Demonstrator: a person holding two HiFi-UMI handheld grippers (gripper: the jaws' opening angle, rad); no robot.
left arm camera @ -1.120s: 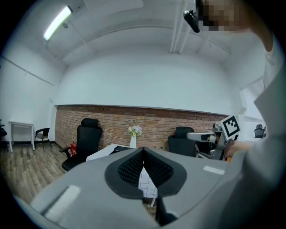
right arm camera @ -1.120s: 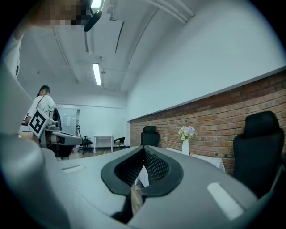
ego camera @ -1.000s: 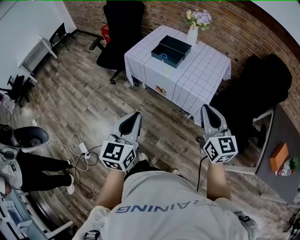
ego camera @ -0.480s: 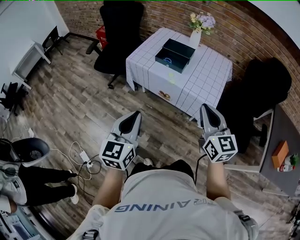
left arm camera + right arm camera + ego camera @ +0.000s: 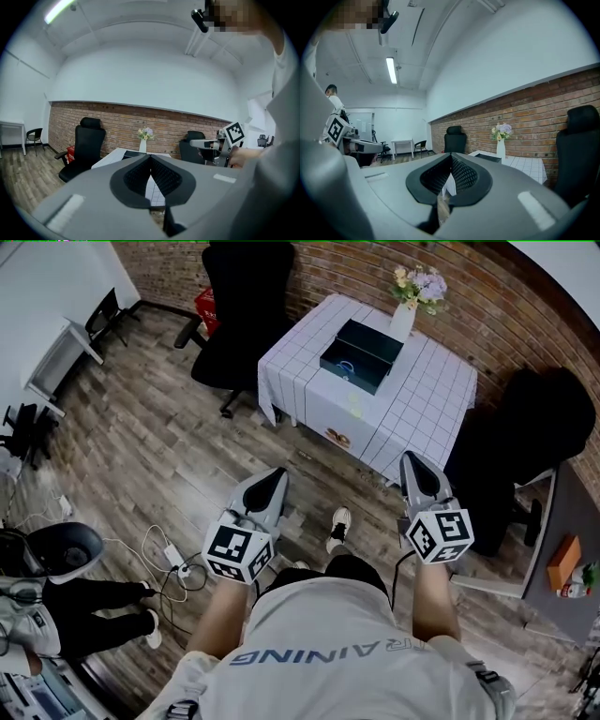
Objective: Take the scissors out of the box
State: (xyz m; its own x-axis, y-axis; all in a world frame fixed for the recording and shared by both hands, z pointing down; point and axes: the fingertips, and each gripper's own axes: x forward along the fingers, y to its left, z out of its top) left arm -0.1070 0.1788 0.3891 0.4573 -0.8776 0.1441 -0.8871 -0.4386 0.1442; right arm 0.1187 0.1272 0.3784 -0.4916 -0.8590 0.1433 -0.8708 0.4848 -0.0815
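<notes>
Wooden floor boards (image 5: 159,442) fill the room below a brick wall (image 5: 323,263), and at the left a black office chair (image 5: 239,306) stands near the table. The left gripper (image 5: 276,474) is held out over the floor, its jaws pressed together with nothing between them. Well ahead of it stands the table (image 5: 427,404) with a white checked cloth. On it lies the dark box (image 5: 361,354), open, beside a vase of flowers (image 5: 406,317). A small light-blue loop (image 5: 348,367) shows inside the box. It is probably a handle of the scissors, but it is too small to be sure. The right gripper (image 5: 413,458) is also closed and empty, well apart from the table. The step in hand seems to be the approach, as neither gripper is near the box. The next move probably calls for coming close to the table, opening one pair of jaws and lowering it into the box.
</notes>
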